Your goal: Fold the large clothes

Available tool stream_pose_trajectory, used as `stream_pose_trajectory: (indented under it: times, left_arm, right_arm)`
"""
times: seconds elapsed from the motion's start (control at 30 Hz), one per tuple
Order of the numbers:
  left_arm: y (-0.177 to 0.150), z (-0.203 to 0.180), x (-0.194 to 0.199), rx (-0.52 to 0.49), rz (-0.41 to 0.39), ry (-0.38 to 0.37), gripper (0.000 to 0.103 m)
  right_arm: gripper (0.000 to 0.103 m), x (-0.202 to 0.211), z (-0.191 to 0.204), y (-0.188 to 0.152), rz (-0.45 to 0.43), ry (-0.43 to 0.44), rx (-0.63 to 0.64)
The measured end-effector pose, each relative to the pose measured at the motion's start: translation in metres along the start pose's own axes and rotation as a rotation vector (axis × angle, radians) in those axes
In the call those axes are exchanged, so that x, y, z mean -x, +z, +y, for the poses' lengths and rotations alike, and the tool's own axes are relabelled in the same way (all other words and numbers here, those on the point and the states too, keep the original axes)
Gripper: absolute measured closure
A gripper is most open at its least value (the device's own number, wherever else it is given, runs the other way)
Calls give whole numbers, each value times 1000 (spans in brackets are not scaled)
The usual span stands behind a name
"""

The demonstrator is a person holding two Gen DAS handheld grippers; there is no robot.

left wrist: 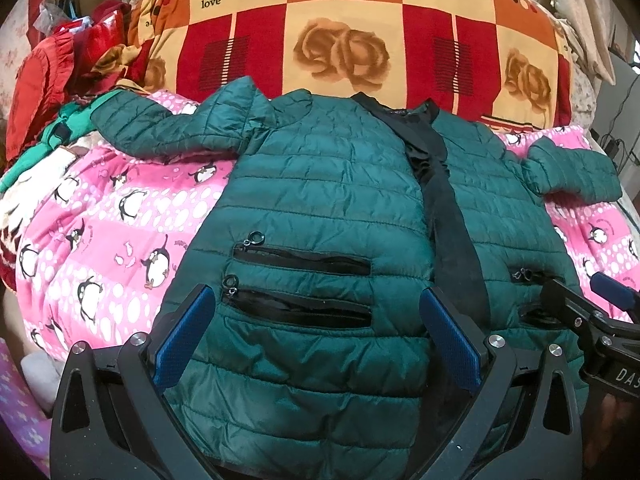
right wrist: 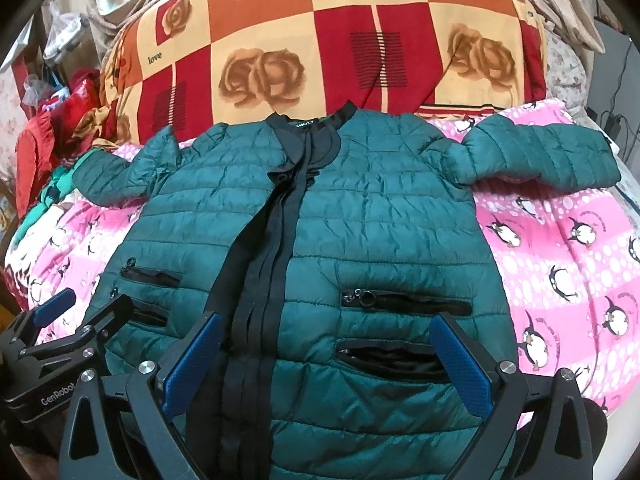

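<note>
A dark green quilted jacket [left wrist: 320, 208] lies flat, front up, on a pink penguin blanket [left wrist: 112, 216]. It has a black zipper placket and zip pockets, and both sleeves are spread out. It also shows in the right wrist view [right wrist: 380, 224]. My left gripper [left wrist: 320, 320] is open, jaws wide, hovering over the jacket's lower left panel near the two pockets. My right gripper [right wrist: 328, 348] is open over the lower right panel beside the placket. Neither holds anything. The right gripper also shows at the right edge of the left wrist view [left wrist: 580, 304].
A large quilt [left wrist: 352, 36] with red, orange and cream squares and roses is piled behind the jacket. A heap of red and green clothes [left wrist: 60, 80] sits at the far left. Cables and a charger [left wrist: 616, 144] are at the far right.
</note>
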State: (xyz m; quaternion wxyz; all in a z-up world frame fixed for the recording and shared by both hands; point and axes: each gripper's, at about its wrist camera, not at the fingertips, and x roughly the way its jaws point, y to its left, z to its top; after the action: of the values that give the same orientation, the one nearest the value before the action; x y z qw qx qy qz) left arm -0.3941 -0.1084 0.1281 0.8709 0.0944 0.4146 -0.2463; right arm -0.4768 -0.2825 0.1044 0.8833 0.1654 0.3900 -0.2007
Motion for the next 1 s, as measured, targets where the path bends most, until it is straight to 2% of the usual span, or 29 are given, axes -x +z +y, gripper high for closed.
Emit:
stream_pose_trajectory:
  times: [0.17, 0.53, 0.83, 1.0]
  left_arm:
    - [2, 0, 0, -5, -10, 6, 1]
    - [28, 9, -5, -2, -55, 55, 1]
    - [48, 23, -24, 30, -39, 83, 1]
    - [65, 38, -32, 59, -31, 96, 1]
  right_arm:
    - [0, -2, 3, 2, -7, -3, 17]
    - [0, -4, 8, 24, -59, 15, 29]
    - [0, -26, 13, 41, -23, 59, 19]
    - [0, -38, 20, 56, -7, 51, 39]
